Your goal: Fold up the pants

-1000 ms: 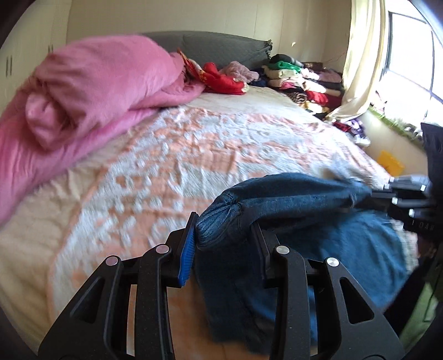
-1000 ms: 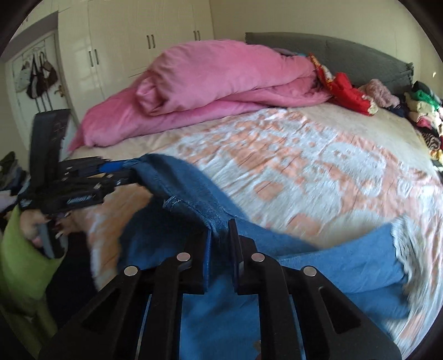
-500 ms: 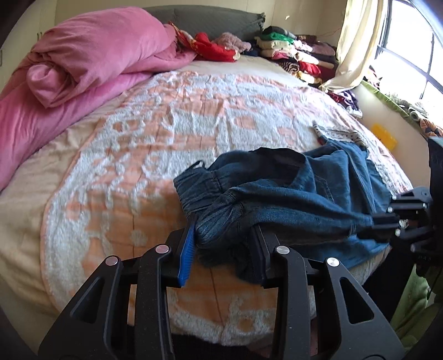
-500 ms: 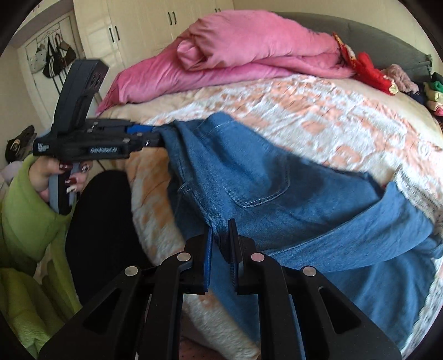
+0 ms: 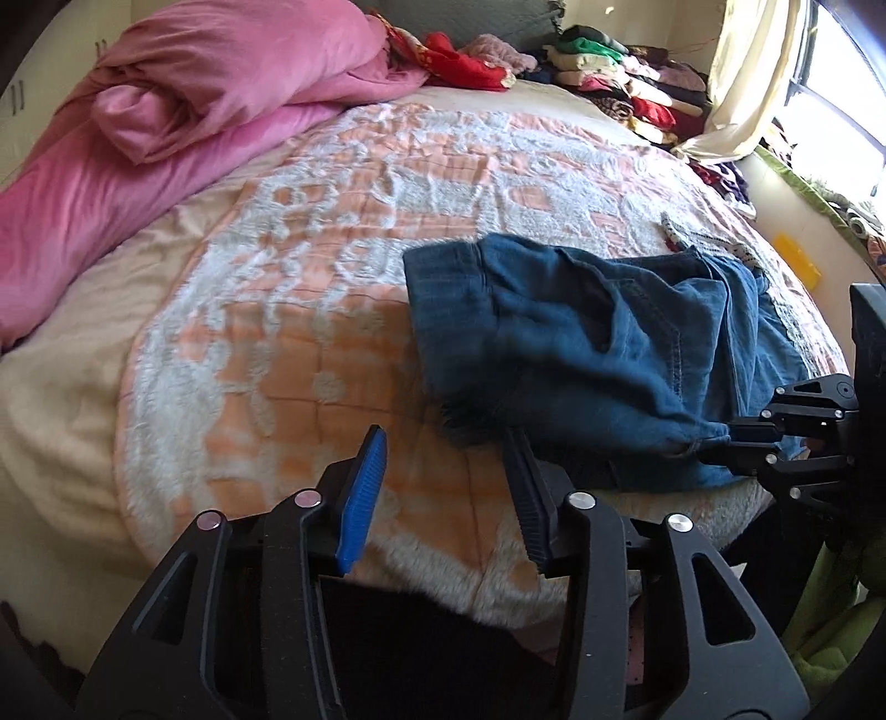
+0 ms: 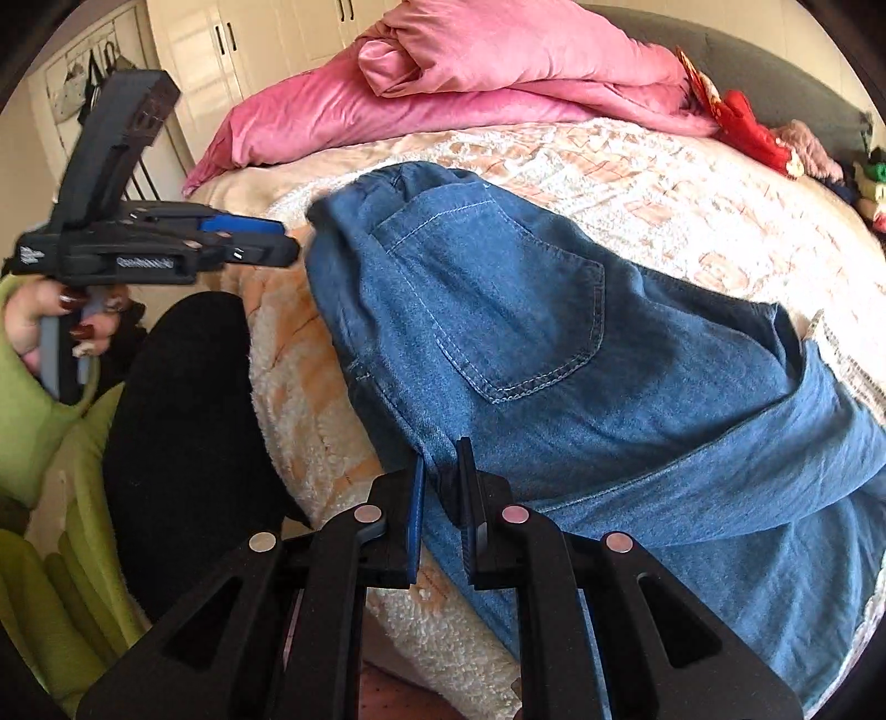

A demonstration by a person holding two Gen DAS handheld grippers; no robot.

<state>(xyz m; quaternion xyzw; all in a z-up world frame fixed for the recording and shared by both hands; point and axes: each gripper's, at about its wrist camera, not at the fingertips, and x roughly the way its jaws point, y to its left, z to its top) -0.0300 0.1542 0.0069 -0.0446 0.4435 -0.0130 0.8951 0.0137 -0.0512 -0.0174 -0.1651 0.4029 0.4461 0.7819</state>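
Observation:
The blue denim pants [image 5: 581,343] lie bunched near the bed's front edge, back pocket up in the right wrist view [image 6: 526,332]. My left gripper [image 5: 443,443] is open and empty, just left of the waistband; it also shows in the right wrist view [image 6: 277,252]. My right gripper [image 6: 443,459] is shut on the pants' edge at the bed's edge; it also shows in the left wrist view [image 5: 703,443], pinching the denim.
An orange-and-white bedspread [image 5: 332,249] covers the bed. A pink duvet [image 5: 194,99] is heaped at the far left. Piled clothes [image 5: 609,72] sit by the headboard. White wardrobes [image 6: 249,33] stand behind. A curtain [image 5: 742,72] hangs at the right.
My left gripper has opened and let go of the waistband, which dropped onto the bed. My right gripper stays shut on the pants.

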